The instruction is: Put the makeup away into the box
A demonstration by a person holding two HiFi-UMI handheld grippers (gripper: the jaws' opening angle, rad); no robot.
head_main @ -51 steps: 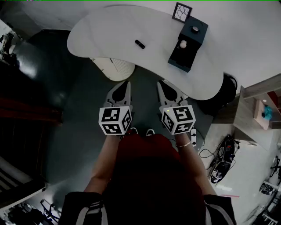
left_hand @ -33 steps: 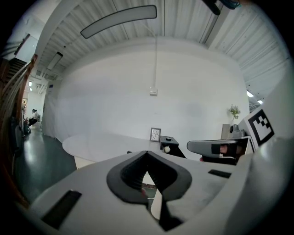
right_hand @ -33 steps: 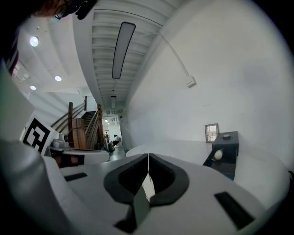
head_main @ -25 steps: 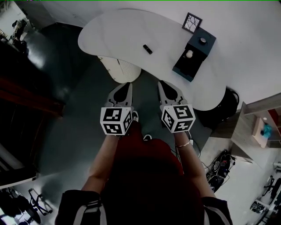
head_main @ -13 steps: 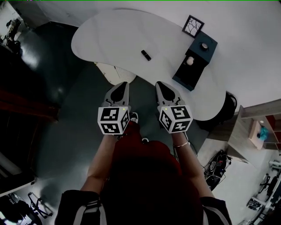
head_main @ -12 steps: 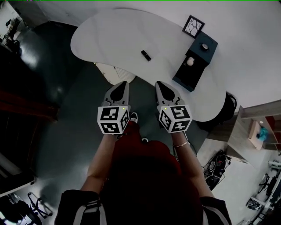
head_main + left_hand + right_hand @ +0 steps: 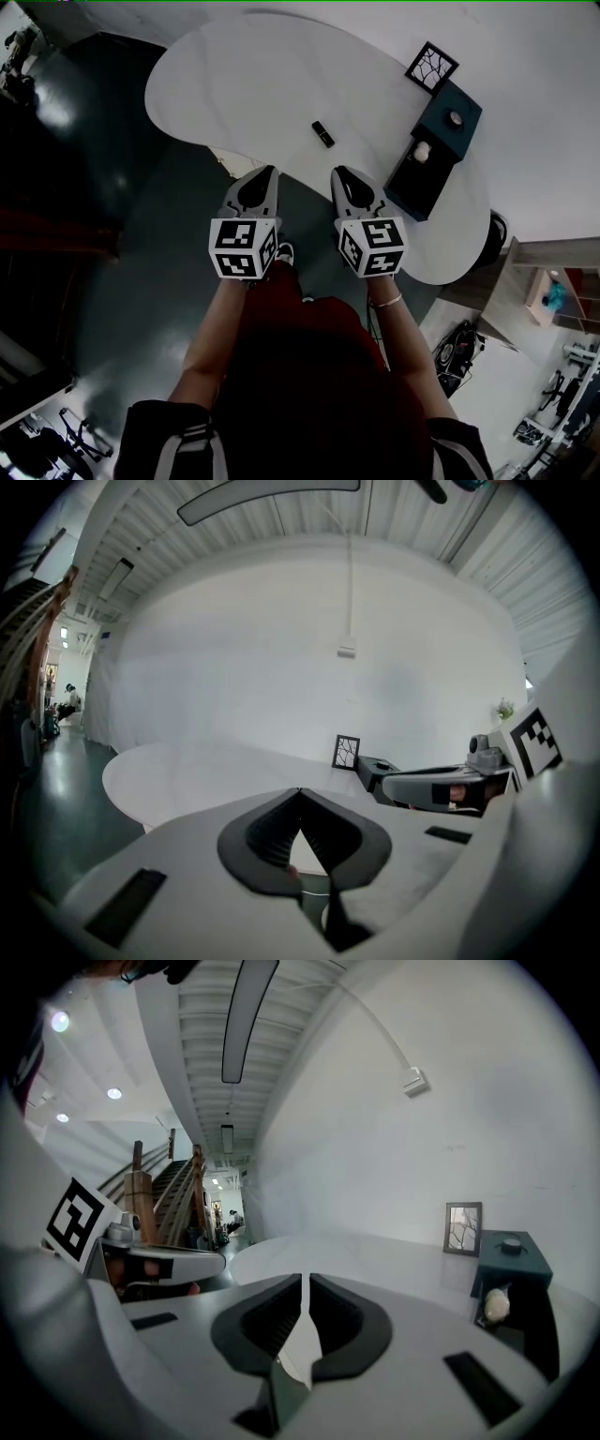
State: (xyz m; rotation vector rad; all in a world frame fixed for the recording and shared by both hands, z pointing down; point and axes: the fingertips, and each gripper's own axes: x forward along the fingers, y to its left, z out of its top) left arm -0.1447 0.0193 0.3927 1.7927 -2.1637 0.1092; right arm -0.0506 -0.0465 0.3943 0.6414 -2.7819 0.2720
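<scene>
**Both grippers empty at the table's near edge**

A white curved table fills the top of the head view. At its right end stands a dark teal box, with a pale round thing on its lower part. The left gripper and right gripper hover side by side, both with jaws together and nothing between them. A framed picture stands just beyond the box. The makeup — a small black stick — lies on the table, apart from the box.
</scene>
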